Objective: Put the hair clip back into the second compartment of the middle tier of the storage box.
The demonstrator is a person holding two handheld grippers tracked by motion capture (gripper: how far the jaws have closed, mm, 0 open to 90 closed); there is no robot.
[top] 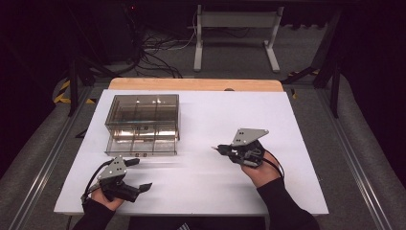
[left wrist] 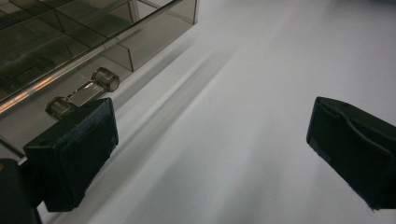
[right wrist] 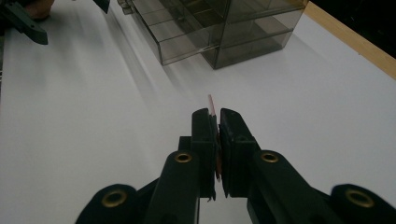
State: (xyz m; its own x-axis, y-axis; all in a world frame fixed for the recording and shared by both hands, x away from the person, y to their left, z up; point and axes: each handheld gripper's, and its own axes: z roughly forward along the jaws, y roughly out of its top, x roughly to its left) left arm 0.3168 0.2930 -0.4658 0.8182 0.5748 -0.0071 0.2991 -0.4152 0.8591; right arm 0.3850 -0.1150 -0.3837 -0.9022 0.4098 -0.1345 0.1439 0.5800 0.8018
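Pencil (right wrist: 211,103) between right hand-held gripper's (right wrist: 215,122) closed jaws

High view looks down on the drawer box (top: 142,125) from the table's near side; both gripper views (riding low, close to the tabletop) face that box (left wrist: 70,42) (right wrist: 215,28), their shared landmark.

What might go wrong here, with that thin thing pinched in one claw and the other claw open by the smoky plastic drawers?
The thin pinkish sliver is held only by its edge in the right gripper, so it might slip or bend. The left gripper is open with one jaw right beside the drawer handle; a careless push could shove the drawer box across the smooth white table.
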